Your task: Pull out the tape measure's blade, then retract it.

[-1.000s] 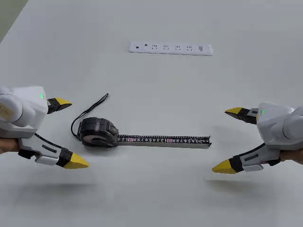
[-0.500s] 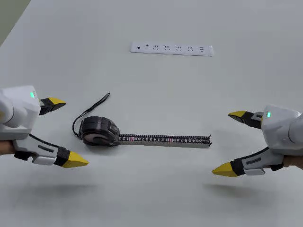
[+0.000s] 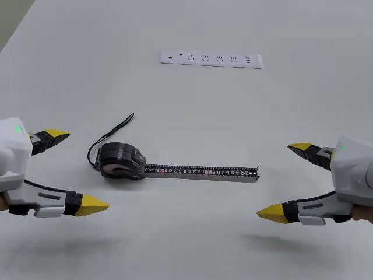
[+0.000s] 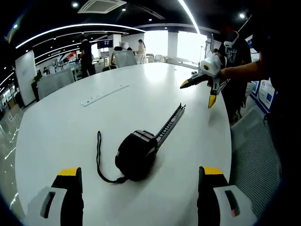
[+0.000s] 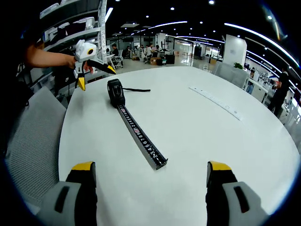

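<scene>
Two grippers hang above the white table [image 3: 175, 99], one off each end of the tape measure [image 3: 120, 161], and neither touches anything. At the far left, the left gripper [image 3: 81, 169] has its yellow-tipped jaws spread wide and empty, pointing toward the tape measure's dark case. In the left gripper view the case sits between the two jaw tips but well ahead of them. That placement reads as a line-up for steadying the case or reaching its lock.

A black wrist strap [image 3: 109, 137] loops off the case's left side and lies slack on the table. The blade [image 3: 201, 172] runs out of the case to the right, straight and flat on the surface with its markings up. It ends in the hook [image 3: 257, 172]. The pull-out looks done, so retracting is, I judge, what is left.

Further right, the right gripper [image 3: 280, 179] is likewise wide apart and holds nothing. It faces the hook across a clear gap, and the blade points into the space between its jaws. Standing off like this would leave the blade free to run back, or let the jaws close on the hook to guide it. A white power strip [image 3: 211, 59] lies at the far side, well apart from everything.
</scene>
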